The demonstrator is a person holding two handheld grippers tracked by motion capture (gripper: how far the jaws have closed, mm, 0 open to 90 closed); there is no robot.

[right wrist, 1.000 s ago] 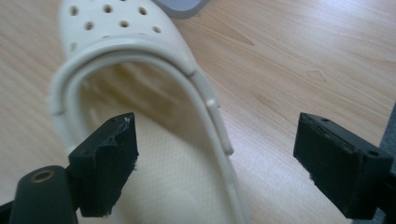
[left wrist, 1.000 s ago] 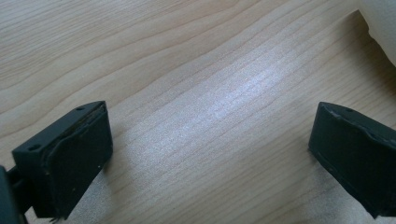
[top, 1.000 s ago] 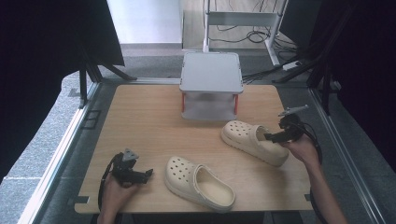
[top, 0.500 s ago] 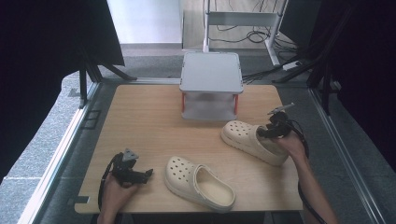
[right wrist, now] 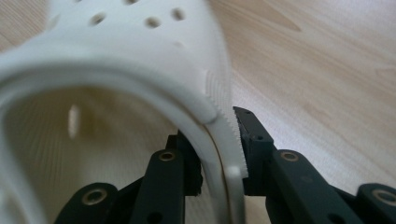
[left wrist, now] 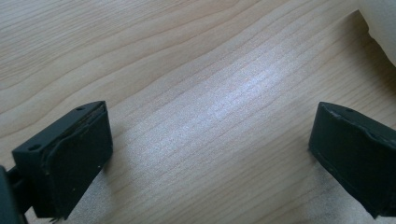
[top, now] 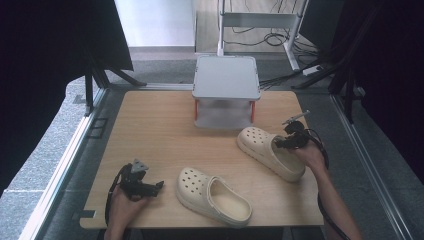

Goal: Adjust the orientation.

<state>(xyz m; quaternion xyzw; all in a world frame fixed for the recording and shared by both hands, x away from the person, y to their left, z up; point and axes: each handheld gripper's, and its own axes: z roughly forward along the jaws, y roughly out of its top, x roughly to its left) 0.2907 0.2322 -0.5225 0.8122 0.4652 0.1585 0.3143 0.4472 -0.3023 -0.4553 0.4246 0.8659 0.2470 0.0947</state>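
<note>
My right gripper (right wrist: pixel 223 154) has just clenched on the far clog's (top: pixel 270 152) side wall. My left gripper's (left wrist: pixel 210 158) fingers (left wrist: pixel 70 158) gape over bare desk (left wrist: pixel 187 70). The near clog (top: pixel 212 196) seems untouched.

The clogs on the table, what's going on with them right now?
A person holds a gripper in each hand at a wooden table. The right gripper has just closed its jaws on the side wall of the far cream clog, one jaw inside the shoe and one outside. The left gripper rests open on the table beside the near clog, apart from it. A grey-topped box stands behind.
</note>
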